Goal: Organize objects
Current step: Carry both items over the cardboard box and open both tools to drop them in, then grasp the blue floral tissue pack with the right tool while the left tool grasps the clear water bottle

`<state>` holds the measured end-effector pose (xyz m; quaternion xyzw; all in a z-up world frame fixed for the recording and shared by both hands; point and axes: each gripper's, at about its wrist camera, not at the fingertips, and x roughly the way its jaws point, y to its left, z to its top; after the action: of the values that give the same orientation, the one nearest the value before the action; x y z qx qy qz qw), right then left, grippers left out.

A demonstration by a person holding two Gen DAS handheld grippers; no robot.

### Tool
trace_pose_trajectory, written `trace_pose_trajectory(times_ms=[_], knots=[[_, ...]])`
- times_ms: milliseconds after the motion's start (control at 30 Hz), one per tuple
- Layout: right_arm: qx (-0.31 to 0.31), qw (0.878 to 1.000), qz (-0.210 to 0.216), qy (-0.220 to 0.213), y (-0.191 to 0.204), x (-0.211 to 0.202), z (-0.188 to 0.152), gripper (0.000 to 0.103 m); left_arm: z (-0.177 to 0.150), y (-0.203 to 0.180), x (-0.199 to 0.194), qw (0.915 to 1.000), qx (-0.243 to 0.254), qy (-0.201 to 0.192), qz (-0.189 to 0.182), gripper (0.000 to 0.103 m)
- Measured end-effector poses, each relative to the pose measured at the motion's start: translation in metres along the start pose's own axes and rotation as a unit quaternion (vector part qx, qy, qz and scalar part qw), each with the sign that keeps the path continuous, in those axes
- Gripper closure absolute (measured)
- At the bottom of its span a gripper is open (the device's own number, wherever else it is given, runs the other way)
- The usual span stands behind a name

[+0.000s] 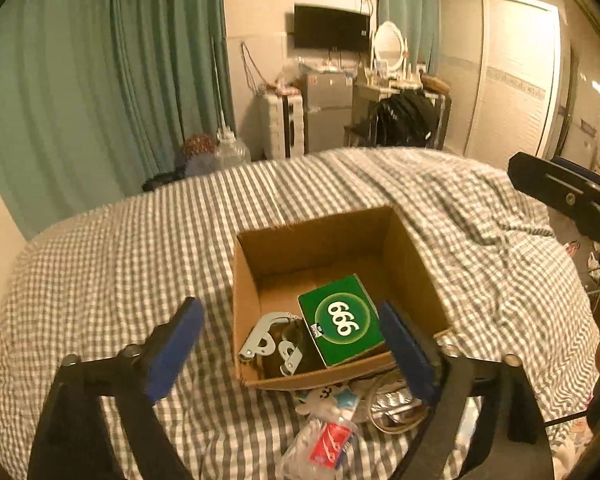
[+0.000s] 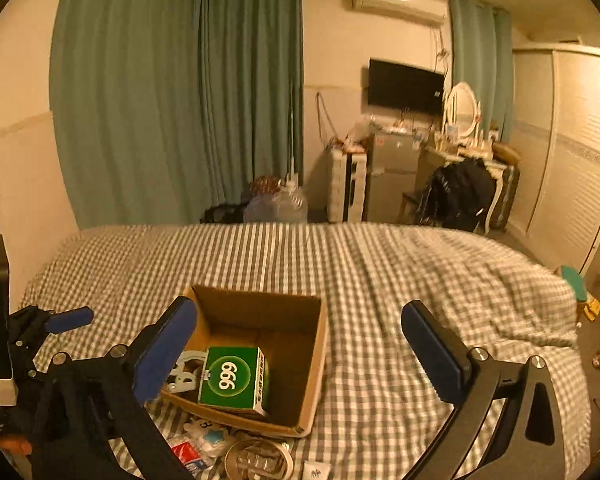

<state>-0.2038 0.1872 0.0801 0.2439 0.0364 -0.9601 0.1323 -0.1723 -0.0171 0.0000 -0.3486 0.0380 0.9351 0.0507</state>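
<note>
Setting: bedroom with green curtains; work surface is a bed (image 1: pixel 300 200) under a grey-and-white checked cover.
Left gripper (image 1: pixel 290 344): blue-padded fingers spread wide, grasping nothing, held over the near rim of the box.
Right gripper (image 2: pixel 298 346): fingers likewise spread apart and empty, straddling the box from above and behind.
Cardboard box (image 1: pixel 324 236): open-topped, sitting on the bed between both grippers.
Already inside: green carton (image 1: pixel 342 320) printed with a white "999", tilted against the near wall; beside it, white metal brackets (image 1: pixel 270 340) over something dark that I cannot identify.
Left outside: small heap on the cover just in front of the box: clear wrapper with a red label (image 1: pixel 328 442), white plush toy with a blue star (image 1: pixel 332 398), round tin (image 2: pixel 258 460) holding foil-like contents, and a small white sachet (image 2: pixel 316 471).
Progress: judged partway; two kinds of item are boxed, roughly four remain.
Next: likely a reach down to the heap for one of these.
</note>
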Motion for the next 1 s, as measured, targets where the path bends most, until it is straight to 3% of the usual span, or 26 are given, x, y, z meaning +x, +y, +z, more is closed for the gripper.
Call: trace_pose_trajectory(times_ms=[267, 433, 633, 767, 1000], knots=[[-0.011, 1.0, -0.015, -0.021, 0.003, -0.084, -0.001, 0.0, -0.005, -0.008, -0.076, 0.9988, -0.004, -0.048, -0.003, 0.002], [-0.023, 1.0, -0.018, -0.008, 0.002, -0.108, -0.031, 0.0, -0.027, -0.012, -0.095, 0.9987, -0.012, -0.05, 0.002, 0.0], [-0.023, 0.999, 0.005, 0.024, -0.006, -0.096, -0.084, 0.0, -0.066, -0.021, -0.078, 0.9992, -0.008, -0.033, 0.023, 0.0], [-0.009, 0.998, 0.008, 0.059, -0.013, -0.066, -0.123, 0.0, -0.097, -0.033, -0.045, 0.9994, 0.013, -0.007, 0.031, 0.0], [0.008, 0.993, 0.017, 0.119, -0.019, -0.016, -0.171, 0.0, -0.14, -0.032, 0.013, 0.998, -0.009, 0.048, 0.04, 0.0]])
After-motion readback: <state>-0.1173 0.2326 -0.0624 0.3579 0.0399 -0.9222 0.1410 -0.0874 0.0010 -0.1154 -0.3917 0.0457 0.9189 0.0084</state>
